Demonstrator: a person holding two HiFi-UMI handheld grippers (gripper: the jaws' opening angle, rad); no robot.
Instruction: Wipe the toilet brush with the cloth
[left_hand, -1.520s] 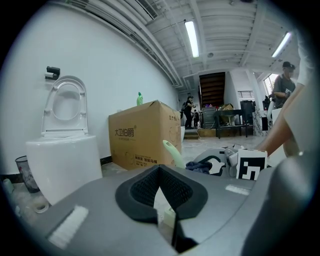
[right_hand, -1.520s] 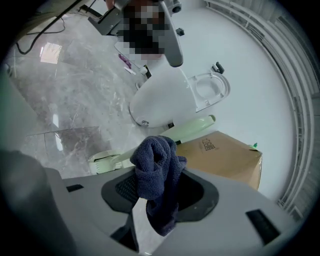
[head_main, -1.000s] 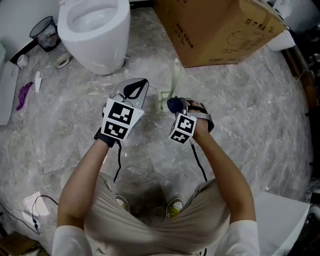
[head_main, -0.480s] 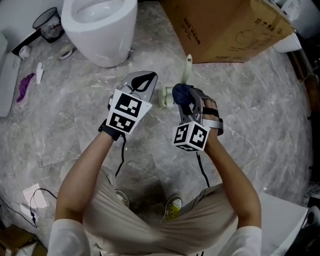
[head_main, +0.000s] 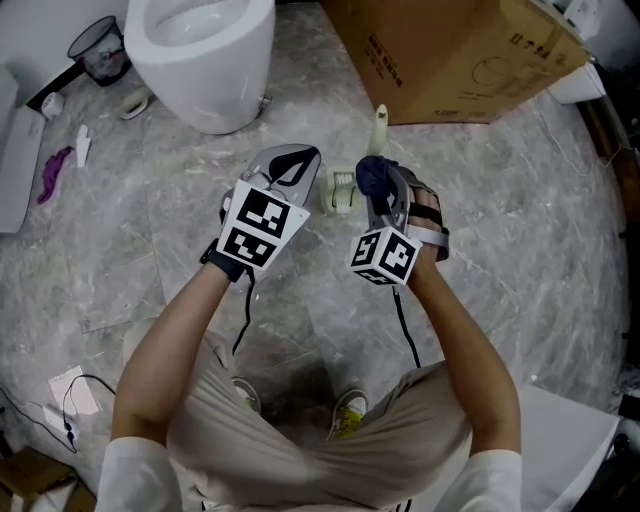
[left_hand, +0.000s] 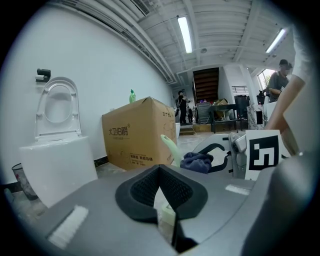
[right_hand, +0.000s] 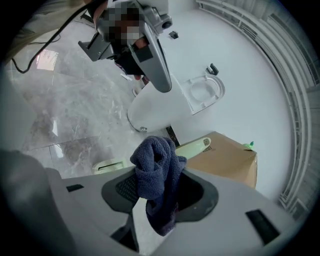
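The toilet brush's pale green handle (head_main: 380, 125) stands in its holder (head_main: 342, 192) on the marble floor. My right gripper (head_main: 378, 185) is shut on a bunched dark blue cloth (head_main: 373, 175), held just in front of the handle's lower part. In the right gripper view the cloth (right_hand: 156, 167) hangs from the jaws (right_hand: 155, 185), with the handle (right_hand: 192, 147) and holder (right_hand: 109, 165) behind it. My left gripper (head_main: 292, 160) hovers left of the holder, shut with nothing in it. The left gripper view shows its jaws (left_hand: 160, 172) together, the handle (left_hand: 171, 149) and cloth (left_hand: 197, 161) beyond.
A white toilet (head_main: 200, 60) stands at the back left, with a large cardboard box (head_main: 460, 55) at the back right. A black bin (head_main: 98, 45) and a purple item (head_main: 52, 170) lie far left. A white object (head_main: 565, 440) sits at the lower right.
The right gripper has turned and carried the cloth forward, closer to the brush handle. The left gripper has edged forward too. The head view has shifted slightly.
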